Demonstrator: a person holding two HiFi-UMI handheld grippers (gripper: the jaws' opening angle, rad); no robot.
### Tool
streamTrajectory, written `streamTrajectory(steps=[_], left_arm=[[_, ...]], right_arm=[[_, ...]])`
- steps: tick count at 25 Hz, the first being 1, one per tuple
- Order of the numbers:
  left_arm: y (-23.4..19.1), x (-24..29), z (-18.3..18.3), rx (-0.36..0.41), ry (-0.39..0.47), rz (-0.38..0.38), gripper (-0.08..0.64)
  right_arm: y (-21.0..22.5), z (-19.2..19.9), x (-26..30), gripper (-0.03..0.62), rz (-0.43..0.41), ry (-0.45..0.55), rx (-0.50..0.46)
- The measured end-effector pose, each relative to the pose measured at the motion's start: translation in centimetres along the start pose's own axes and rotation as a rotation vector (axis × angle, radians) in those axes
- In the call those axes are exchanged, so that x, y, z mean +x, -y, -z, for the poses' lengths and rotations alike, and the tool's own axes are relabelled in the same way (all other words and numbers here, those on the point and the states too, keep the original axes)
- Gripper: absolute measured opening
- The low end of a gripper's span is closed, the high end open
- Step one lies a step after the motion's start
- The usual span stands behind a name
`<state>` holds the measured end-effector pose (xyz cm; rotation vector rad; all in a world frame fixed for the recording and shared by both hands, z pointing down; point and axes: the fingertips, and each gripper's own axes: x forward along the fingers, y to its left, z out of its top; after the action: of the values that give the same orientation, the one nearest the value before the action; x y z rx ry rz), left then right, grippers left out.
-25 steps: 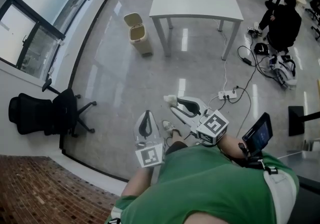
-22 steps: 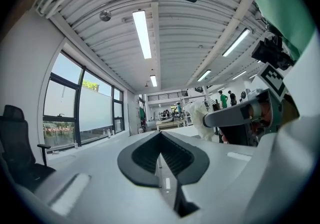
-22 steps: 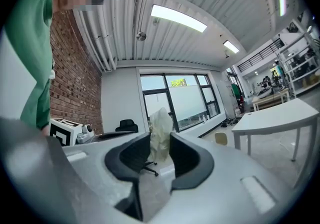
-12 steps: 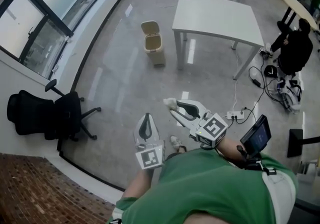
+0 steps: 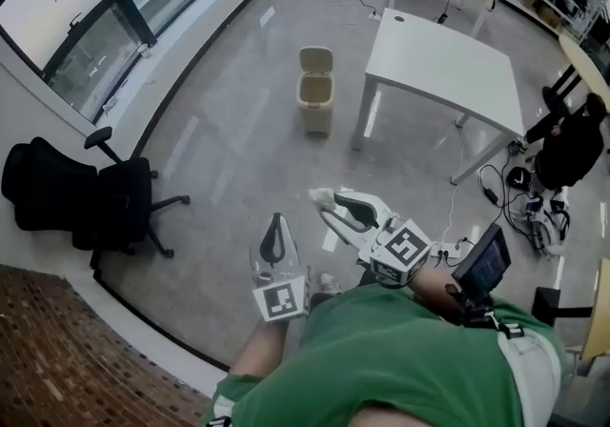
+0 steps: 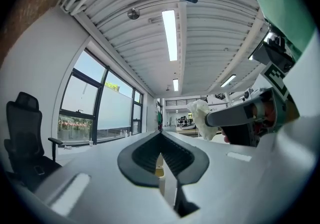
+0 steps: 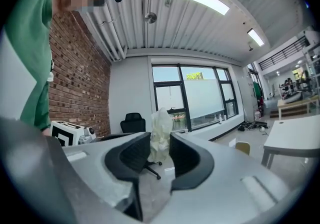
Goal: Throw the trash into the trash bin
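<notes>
The beige trash bin (image 5: pixel 315 103) stands on the floor with its lid up, left of a white table (image 5: pixel 446 80) and well ahead of both grippers. My right gripper (image 5: pixel 325 207) is shut on a crumpled white piece of trash (image 5: pixel 321 193), which sticks up between its dark pads (image 7: pixel 186 154) in the right gripper view, trash (image 7: pixel 161 133). My left gripper (image 5: pixel 274 223) is held beside it, jaws together with nothing in them. In the left gripper view the bin (image 6: pixel 159 171) shows just below the closed left gripper (image 6: pixel 161 137), with the held trash (image 6: pixel 201 117) to the right.
A black office chair (image 5: pixel 107 194) stands at the left by the window wall. Cables and a power strip (image 5: pixel 444 249) lie on the floor at the right, near a seated person in dark clothes (image 5: pixel 572 147). Open grey floor lies between me and the bin.
In the head view the bin and table have slid to the right and downward, as the person walks. Both grippers keep their pose, and the right one still holds the trash.
</notes>
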<state>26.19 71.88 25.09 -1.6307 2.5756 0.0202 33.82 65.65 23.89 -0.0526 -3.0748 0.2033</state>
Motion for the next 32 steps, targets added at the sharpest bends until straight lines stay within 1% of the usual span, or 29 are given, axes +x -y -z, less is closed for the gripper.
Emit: streamTrajectory(steps=[6,12,15,21,24,29,32], left_arm=[[-0.7,1.1,0.9,-0.01,-0.04,-0.029,0.005],[-0.9,3.7,1.6,0.001,-0.047,-0.022,0.005],[-1.3,5.9,0.9,0.019,-0.062,-0.032,0.005],[-1.0,11.4,1.5,0.036,-0.056,-0.016,0.005],[-0.2,14.6,1.4,0.048,-0.069,-0.006,0.005],[1.7,19.3,2.1,0.066,-0.083,0.033,0.005],[2.3,22.1,2.2,0.067,-0.082,0.032,0.005]], right_arm=[[1.2,1.4,1.5,0.123,-0.006,-0.012,0.029],[3.6,0.7,3.5,0.123,-0.021,0.006,0.056],[5.3,0.3,4.8,0.123,-0.035,0.011,0.055],[10.4,-0.4,6.8,0.123,-0.043,0.028,0.05],[13.6,-1.1,7.1,0.123,-0.03,0.042,0.055],[18.6,-1.6,7.6,0.123,-0.016,0.058,0.059],[21.3,-1.9,7.8,0.123,0.0,0.066,0.073]])
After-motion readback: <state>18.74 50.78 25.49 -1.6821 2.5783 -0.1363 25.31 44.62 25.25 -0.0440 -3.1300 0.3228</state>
